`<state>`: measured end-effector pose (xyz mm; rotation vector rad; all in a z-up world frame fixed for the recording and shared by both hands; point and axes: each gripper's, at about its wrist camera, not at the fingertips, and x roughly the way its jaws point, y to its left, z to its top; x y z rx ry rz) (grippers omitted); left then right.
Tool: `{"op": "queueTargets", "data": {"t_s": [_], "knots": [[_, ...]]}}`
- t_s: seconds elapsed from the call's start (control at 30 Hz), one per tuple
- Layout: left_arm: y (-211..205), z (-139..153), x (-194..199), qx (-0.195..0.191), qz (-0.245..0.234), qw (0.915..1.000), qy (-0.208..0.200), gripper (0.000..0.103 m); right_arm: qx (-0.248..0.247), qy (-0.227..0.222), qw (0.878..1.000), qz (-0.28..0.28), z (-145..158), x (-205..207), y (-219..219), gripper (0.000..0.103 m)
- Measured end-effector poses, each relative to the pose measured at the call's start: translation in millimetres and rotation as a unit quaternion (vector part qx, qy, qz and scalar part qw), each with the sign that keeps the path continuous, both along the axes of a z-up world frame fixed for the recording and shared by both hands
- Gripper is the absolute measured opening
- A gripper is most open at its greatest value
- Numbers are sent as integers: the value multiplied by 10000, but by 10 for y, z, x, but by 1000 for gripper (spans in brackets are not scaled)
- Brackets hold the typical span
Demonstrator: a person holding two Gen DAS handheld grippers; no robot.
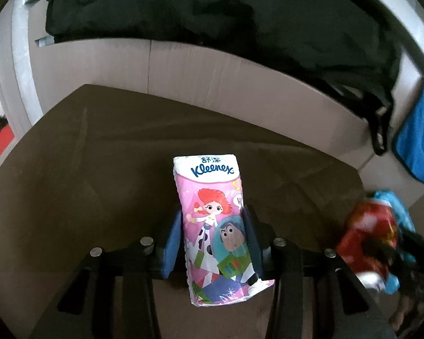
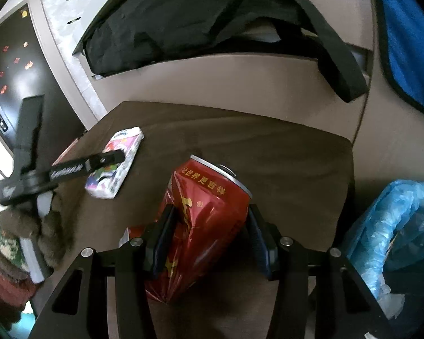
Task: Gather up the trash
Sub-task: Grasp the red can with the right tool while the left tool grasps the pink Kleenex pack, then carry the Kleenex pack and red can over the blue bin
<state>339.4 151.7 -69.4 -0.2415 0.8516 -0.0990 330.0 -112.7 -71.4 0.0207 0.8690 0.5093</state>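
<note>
My left gripper (image 1: 213, 240) is shut on a pink Kleenex tissue pack (image 1: 212, 220) with cartoon figures, over the brown table (image 1: 99, 169). The pack also shows in the right wrist view (image 2: 116, 163), with the left gripper (image 2: 107, 159) across it. My right gripper (image 2: 209, 240) is shut on a crushed red drink can (image 2: 206, 212), held above the table's right part. The can shows blurred at the right of the left wrist view (image 1: 367, 234). A blue plastic trash bag (image 2: 393, 226) hangs open just right of the table.
A black bag (image 1: 212, 14) with a strap (image 2: 333, 53) lies on the beige sofa (image 1: 212, 67) behind the table. A blue cloth (image 1: 418, 141) hangs at the right. A dark cabinet (image 2: 11, 84) stands at the far left.
</note>
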Motion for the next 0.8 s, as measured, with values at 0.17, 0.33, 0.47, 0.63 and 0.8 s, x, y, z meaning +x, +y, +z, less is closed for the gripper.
{"op": "queueTargets", "data": {"t_s": [0.17, 0.33, 0.47, 0.63, 0.8], "knots": [[-22, 57, -306, -28, -45, 9997, -222, 43, -180, -261, 9995, 78, 146, -77, 160, 46], [-65, 189, -574, 14, -68, 9986, -515, 43, -243, -391, 9989, 100, 265, -185, 214, 46], [-128, 306, -698, -27, -138, 9975, -699, 43, -207, -476, 9986, 67, 348, -302, 193, 46], [-232, 438, -830, 26, -141, 9960, -882, 43, -142, -607, 9981, -14, 461, -452, 109, 46], [-389, 573, -979, 152, -175, 9939, -1078, 43, -133, -748, 9971, -57, 582, -575, 8, 46]]}}
